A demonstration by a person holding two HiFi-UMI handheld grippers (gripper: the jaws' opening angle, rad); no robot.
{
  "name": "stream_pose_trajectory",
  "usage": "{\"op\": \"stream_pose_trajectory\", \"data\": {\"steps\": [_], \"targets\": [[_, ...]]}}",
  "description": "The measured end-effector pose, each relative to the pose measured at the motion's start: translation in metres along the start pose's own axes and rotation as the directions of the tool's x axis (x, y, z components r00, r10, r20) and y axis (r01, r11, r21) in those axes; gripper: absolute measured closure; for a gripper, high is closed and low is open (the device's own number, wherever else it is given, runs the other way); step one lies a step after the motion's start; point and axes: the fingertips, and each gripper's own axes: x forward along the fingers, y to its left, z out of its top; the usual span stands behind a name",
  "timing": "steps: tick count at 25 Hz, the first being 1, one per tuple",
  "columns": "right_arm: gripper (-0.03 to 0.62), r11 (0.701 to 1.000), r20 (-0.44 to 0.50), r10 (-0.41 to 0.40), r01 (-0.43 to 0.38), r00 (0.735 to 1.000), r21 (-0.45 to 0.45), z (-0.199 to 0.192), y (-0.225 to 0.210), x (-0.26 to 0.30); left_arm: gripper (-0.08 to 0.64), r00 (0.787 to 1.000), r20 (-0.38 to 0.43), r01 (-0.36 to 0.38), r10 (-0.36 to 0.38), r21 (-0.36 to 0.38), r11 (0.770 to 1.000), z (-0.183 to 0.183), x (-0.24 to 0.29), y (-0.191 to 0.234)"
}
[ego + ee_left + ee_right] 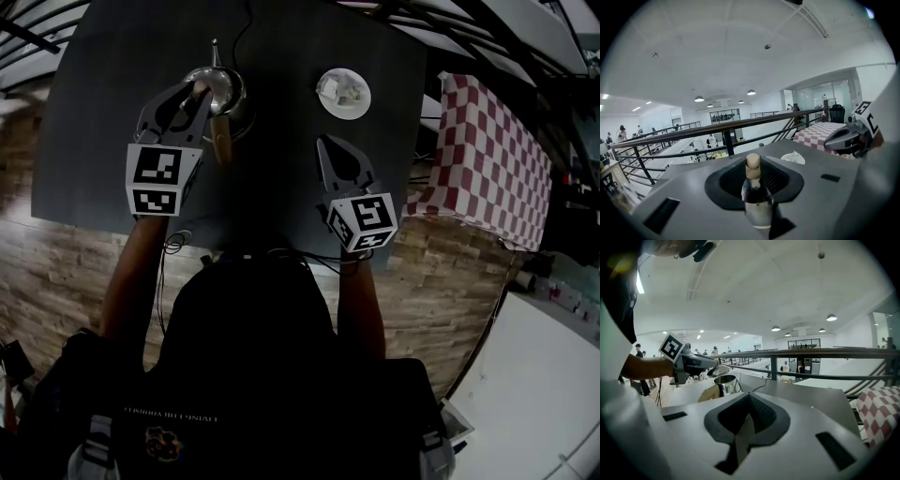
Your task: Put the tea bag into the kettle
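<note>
On the dark table (281, 187), far side: kettle (723, 385), standing open.
Lid (757, 206): off the kettle, held just above its mouth.
Left gripper (195, 94): jaws partly spread, clamped on the lid's pale knob.
Right gripper (326, 145): jaws pressed fully together; only a thin pale sliver at the seam, not identifiable; tips near the plate, not touching it.
Tea bag (342, 89): lying on the small white plate (345, 114), right of the kettle, not yet taken.
Handling, judged: very light, soft, easily crushed; thin paper likely to tear under a hard pinch or a drag across the plate.
Grip point, judged: string or tag if present, otherwise the top edge; neither made out here. Open jaws required first.
</note>
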Motion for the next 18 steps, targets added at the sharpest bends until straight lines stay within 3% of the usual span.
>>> {"op": "stream_pose_trajectory", "data": {"steps": [18], "targets": [[0.578,0.999,-0.031,-0.011,0.012,0.999,0.036,-0.018,-0.018,0.003,0.460,0.998,-0.047,0.029,-0.030,-0.021,0.999,-0.018,0.031,-0.008]]}}
